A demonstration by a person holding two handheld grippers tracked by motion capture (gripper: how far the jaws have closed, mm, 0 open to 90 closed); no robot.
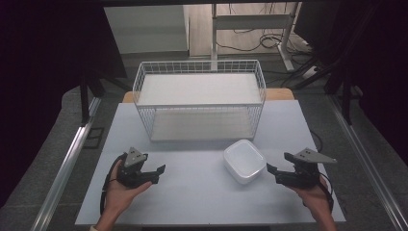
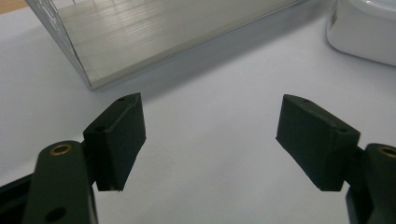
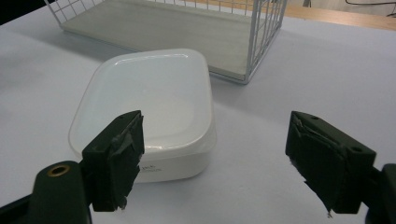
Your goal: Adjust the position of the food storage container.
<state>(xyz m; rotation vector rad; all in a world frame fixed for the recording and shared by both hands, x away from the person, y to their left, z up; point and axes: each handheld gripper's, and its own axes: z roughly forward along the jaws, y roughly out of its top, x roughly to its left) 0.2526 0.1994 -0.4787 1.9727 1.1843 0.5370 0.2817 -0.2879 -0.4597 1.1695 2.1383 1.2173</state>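
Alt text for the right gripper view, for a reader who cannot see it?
A white square container sits on a pale table just beyond the open right tool, nearer its left jaw. A white wire rack stands behind.

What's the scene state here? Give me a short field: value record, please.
surface: table, pale top
rack: white wire rack with two shelves, at the far middle of the table, nothing on either shelf
box: white square box, lid on, in front of the rack's right end, apart from it
left gripper: open, over bare table, holding nothing
right gripper: open, just right of the box, not touching it
fingers: right gripper's fingers point at the box
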